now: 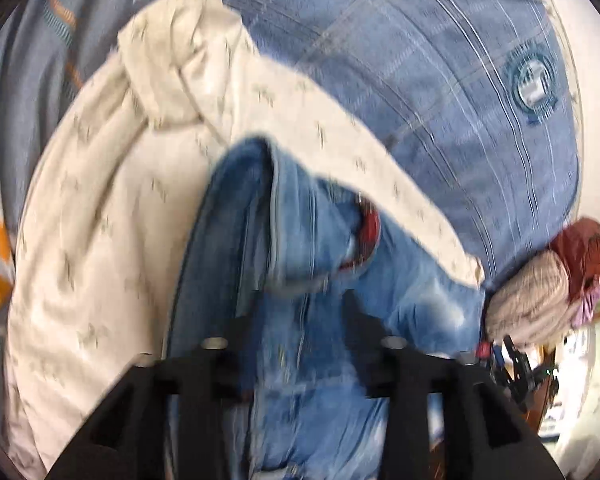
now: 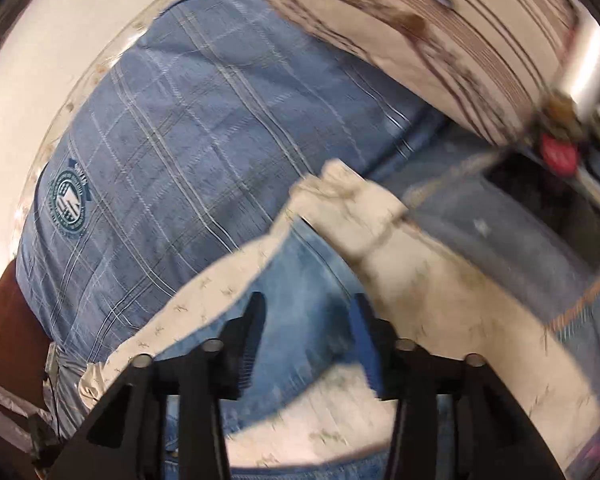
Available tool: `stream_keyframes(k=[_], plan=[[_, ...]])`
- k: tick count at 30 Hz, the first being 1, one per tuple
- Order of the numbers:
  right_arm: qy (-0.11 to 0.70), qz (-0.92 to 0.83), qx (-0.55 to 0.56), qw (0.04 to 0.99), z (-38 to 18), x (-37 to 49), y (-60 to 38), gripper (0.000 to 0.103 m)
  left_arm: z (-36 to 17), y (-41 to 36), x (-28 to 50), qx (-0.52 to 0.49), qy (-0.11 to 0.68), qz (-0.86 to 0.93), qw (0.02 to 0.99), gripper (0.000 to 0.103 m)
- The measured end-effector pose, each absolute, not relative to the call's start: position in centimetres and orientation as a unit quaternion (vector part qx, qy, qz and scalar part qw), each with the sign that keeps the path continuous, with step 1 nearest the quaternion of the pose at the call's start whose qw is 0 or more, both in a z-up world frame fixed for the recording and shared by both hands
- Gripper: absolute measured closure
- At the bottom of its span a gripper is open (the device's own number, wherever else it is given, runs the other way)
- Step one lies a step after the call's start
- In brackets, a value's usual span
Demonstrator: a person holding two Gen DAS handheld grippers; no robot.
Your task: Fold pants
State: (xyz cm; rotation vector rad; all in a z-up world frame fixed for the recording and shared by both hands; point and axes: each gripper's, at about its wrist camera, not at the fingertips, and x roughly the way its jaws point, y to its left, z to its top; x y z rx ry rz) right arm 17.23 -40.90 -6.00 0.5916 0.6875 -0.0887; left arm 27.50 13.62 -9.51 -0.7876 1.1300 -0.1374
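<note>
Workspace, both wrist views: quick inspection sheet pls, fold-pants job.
Surface: blue plaid bedcover with a round emblem, laundry lying on it.
Job's things: blue jeans, bunched, not laid flat.
Clutter: cream patterned garment lying against the jeans; striped pillow.
Grippers: left gripper and right gripper both open over denim; fingers apart, no pinch visible.
Cables: thin dark cable at the bed edge.
Surroundings: pale wall; frames blurred.

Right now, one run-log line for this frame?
task: fold pants | left gripper: open above jeans | right gripper: open above jeans | cream cloth alongside | fold: unfinished
</note>
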Motion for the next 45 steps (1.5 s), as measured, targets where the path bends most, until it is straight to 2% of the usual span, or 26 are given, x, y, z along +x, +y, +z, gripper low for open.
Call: stream_keyframes(k=[5, 10, 12, 14, 17, 18, 19, 20, 21, 24, 26, 28, 34, 37, 38, 40, 42, 45], plan=[[0.372, -0.020, 0.243, 0.896, -5.8, 22.7, -40.4, 0.046, -10.5, 12.8, 30.8, -0.375, 0.533, -0.052, 0.757, 0.057], [0.420, -0.049, 0.191, 0.886, -8.1, 28.1, -39.9, 0.043, -12.3, 12.5, 33.1, -0.369, 0.534, -0.056, 0.759, 0.057], [0.430, -0.052, 0.188, 0.881, -9.2, 29.5, -40.2, 0.040, -12.4, 12.8, 33.4, -0.367, 0.526, -0.059, 0.765, 0.054], [0.446, -0.045, 0.192, 0.873, -10.3, 30.5, -40.3, 0.038, -13.0, 12.6, 34.1, -0.363, 0.526, -0.056, 0.768, 0.048], [0.447, -0.027, 0.177, 0.876, -10.9, 30.8, -39.9, 0.039, -14.6, 11.4, 35.2, -0.365, 0.542, -0.074, 0.753, 0.049], [0.443, -0.025, 0.170, 0.880, -10.9, 30.7, -39.8, 0.048, -15.0, 10.8, 35.6, -0.371, 0.546, -0.088, 0.746, 0.052], [0.440, -0.025, 0.163, 0.883, -10.8, 30.5, -39.8, 0.078, -15.1, 10.2, 35.9, -0.362, 0.548, -0.085, 0.749, 0.064], [0.442, -0.025, 0.159, 0.882, -10.8, 30.5, -39.8, 0.096, -14.8, 9.8, 36.1, -0.342, 0.544, -0.075, 0.763, 0.091], [0.447, -0.026, 0.153, 0.881, -10.8, 30.4, -39.6, 0.095, -14.3, 9.4, 36.3, -0.324, 0.540, -0.077, 0.773, 0.100], [0.417, -0.037, 0.101, 0.902, -8.4, 29.9, -38.3, 0.096, -11.9, 9.4, 36.4, -0.313, 0.514, -0.077, 0.795, 0.099], [0.374, -0.034, 0.119, 0.919, -6.1, 29.7, -38.7, 0.096, -10.3, 9.0, 36.4, -0.269, 0.498, -0.061, 0.822, 0.099], [0.365, -0.044, 0.127, 0.921, -5.6, 30.2, -39.1, 0.096, -10.7, 8.4, 36.4, -0.235, 0.507, -0.045, 0.828, 0.098], [0.430, -0.102, 0.110, 0.890, -11.2, 34.1, -39.0, 0.095, -15.2, 8.0, 38.3, -0.192, 0.551, 0.015, 0.812, 0.097], [0.437, -0.117, 0.100, 0.886, -12.0, 34.7, -38.7, 0.093, -15.9, 7.4, 39.0, -0.185, 0.561, 0.029, 0.807, 0.096], [0.437, -0.118, 0.101, 0.886, -11.7, 34.6, -38.8, 0.091, -15.6, 7.2, 39.0, -0.186, 0.560, 0.029, 0.807, 0.095], [0.423, -0.110, 0.122, 0.891, -10.4, 33.6, -39.2, 0.080, -14.9, 7.1, 38.4, -0.195, 0.558, 0.022, 0.806, 0.093], [0.399, -0.093, 0.182, 0.894, -8.5, 31.1, -40.8, 0.074, -14.2, 7.5, 37.1, -0.215, 0.552, 0.012, 0.805, 0.092], [0.379, -0.072, 0.243, 0.890, -6.9, 27.2, -42.6, 0.069, -13.6, 8.8, 34.9, -0.249, 0.548, 0.007, 0.799, 0.086]])
